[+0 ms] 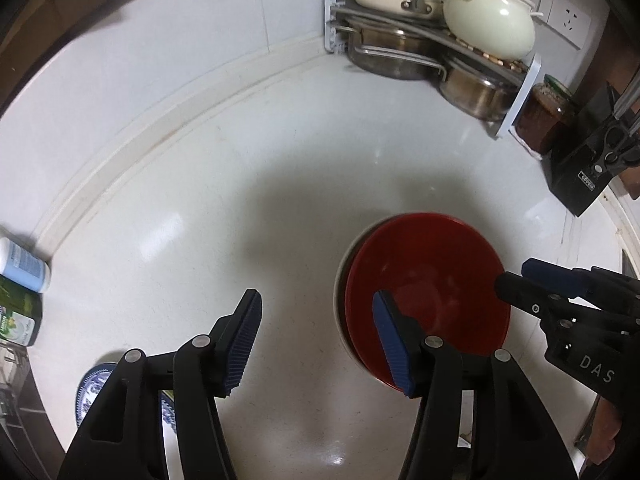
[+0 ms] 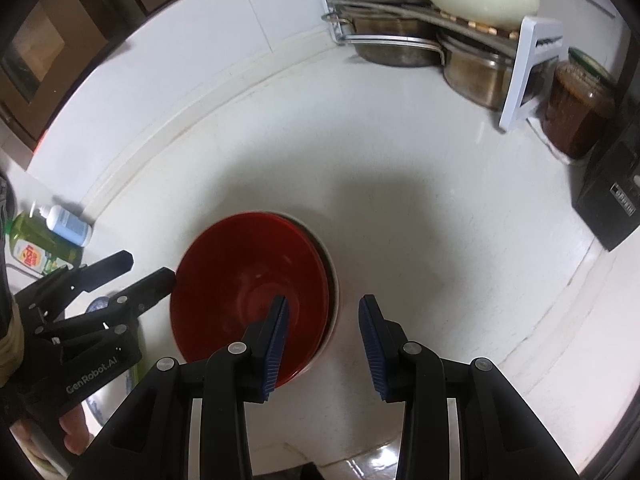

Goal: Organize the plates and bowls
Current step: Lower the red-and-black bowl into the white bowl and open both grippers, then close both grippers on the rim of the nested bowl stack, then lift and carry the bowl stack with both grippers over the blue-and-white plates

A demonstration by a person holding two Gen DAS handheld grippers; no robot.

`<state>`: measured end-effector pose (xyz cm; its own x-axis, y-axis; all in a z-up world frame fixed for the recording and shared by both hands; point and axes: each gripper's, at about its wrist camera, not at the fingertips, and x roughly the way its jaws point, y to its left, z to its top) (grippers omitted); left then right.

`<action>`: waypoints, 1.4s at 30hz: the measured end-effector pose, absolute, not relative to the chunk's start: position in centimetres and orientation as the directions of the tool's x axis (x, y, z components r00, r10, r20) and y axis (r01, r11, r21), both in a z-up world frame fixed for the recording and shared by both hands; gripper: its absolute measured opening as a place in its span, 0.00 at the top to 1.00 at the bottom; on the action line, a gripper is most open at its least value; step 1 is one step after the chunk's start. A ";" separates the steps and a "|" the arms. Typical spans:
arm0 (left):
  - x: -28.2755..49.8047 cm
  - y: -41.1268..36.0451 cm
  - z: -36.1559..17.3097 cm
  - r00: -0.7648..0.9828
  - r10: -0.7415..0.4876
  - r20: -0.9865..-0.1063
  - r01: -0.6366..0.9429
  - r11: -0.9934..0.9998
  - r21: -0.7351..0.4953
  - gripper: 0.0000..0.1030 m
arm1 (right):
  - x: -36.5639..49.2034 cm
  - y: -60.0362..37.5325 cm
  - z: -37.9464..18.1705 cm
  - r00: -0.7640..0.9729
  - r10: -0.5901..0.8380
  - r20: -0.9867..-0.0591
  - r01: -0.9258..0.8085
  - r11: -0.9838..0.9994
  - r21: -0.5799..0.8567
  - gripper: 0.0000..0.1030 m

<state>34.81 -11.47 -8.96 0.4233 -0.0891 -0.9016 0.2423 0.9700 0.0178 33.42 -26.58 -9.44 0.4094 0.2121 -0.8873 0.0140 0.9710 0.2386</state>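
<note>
A red bowl [image 1: 432,280] [image 2: 244,280] sits nested in a white bowl [image 1: 340,280] [image 2: 334,280] on the white counter. My left gripper [image 1: 316,320] is open and empty; its right finger hangs over the red bowl's left rim. My right gripper [image 2: 324,320] is open too, with its left finger above the red bowl's right side and its right finger over bare counter. In the left wrist view the right gripper [image 1: 516,276] shows by the bowl's right rim. A blue-and-white patterned plate [image 1: 94,392] lies at the lower left, partly hidden behind my left gripper.
A corner rack [image 1: 432,28] [image 2: 440,20] holds steel pots and cream cookware. Beside it stand a jar of dark preserve [image 1: 546,116] [image 2: 576,112] and a black knife block [image 1: 588,160] [image 2: 612,196]. Soap bottles [image 1: 22,276] [image 2: 52,236] stand at the left.
</note>
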 end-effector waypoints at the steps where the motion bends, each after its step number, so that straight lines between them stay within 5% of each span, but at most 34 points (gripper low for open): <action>1: 34.9 -11.5 -9.3 0.411 -0.091 -0.907 0.242 0.970 0.012 0.45 | 33.5 -26.6 -9.7 0.406 0.216 -0.888 0.016 0.970 0.243 0.64; 23: 37.2 -13.4 -13.7 0.306 -0.077 -0.949 0.215 0.977 -0.010 0.45 | 35.4 -27.5 -14.7 0.309 0.277 -0.910 0.090 0.944 0.318 0.64; 28: 37.3 -13.3 -14.3 0.282 -0.103 -0.954 0.210 0.977 -0.043 0.54 | 35.6 -27.3 -15.4 0.282 0.293 -0.913 0.099 0.938 0.331 0.64; 32: 37.1 -13.4 -14.3 0.266 -0.146 -0.953 0.214 0.973 -0.090 0.72 | 35.4 -27.3 -16.0 0.254 0.320 -0.913 0.116 0.927 0.357 0.65; 42: 37.2 -13.7 -14.4 0.238 -0.154 -0.959 0.157 0.980 -0.119 0.73 | 35.3 -26.7 -15.8 0.247 0.290 -0.925 0.160 0.929 0.334 0.71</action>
<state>37.21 -13.69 -14.36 0.2385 -0.1542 -0.9588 0.1566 0.9805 -0.1188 35.29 -26.71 -15.80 0.2471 0.2900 -0.9246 0.1602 0.9288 0.3342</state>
